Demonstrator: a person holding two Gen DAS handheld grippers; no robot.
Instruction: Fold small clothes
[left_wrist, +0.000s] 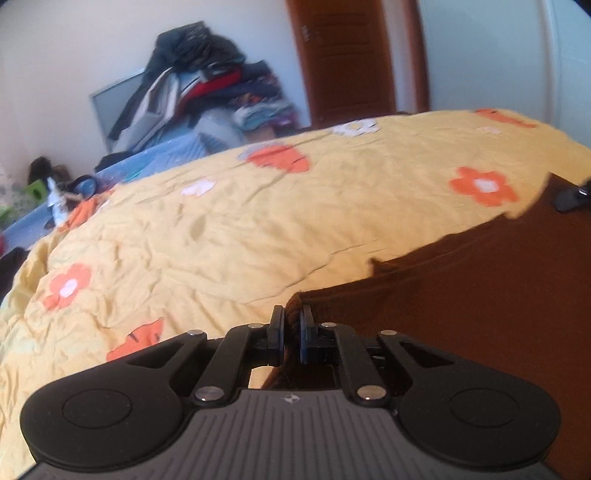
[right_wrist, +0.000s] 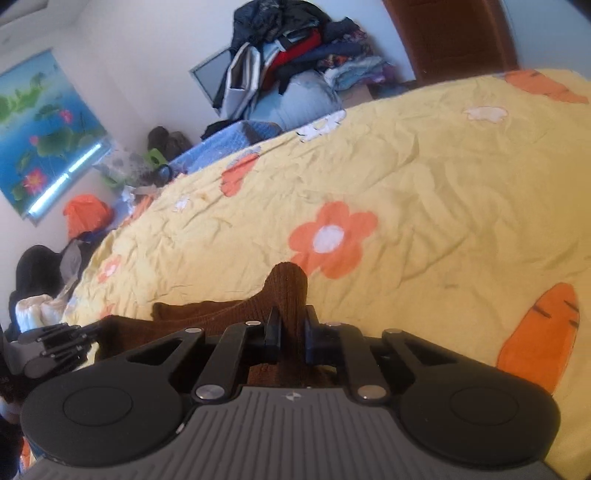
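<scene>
A dark brown knit garment (left_wrist: 480, 314) lies on a yellow bedspread (left_wrist: 258, 229) printed with orange and white flowers. My left gripper (left_wrist: 291, 325) is shut on the garment's left edge, the cloth pinched between its fingers. In the right wrist view my right gripper (right_wrist: 291, 325) is shut on a bunched corner of the same brown garment (right_wrist: 288, 291), which sticks up between the fingers. The rest of the cloth trails left toward the left gripper (right_wrist: 55, 347), seen at the left edge. The right gripper's tip (left_wrist: 572, 197) shows at the far right of the left wrist view.
The yellow bedspread (right_wrist: 443, 206) fills most of both views. A pile of clothes (left_wrist: 207, 85) is heaped at the far side by the wall, beside a brown door (left_wrist: 351, 59). A blue sheet (left_wrist: 162, 158) and small clutter (right_wrist: 88, 218) lie along the bed's left side.
</scene>
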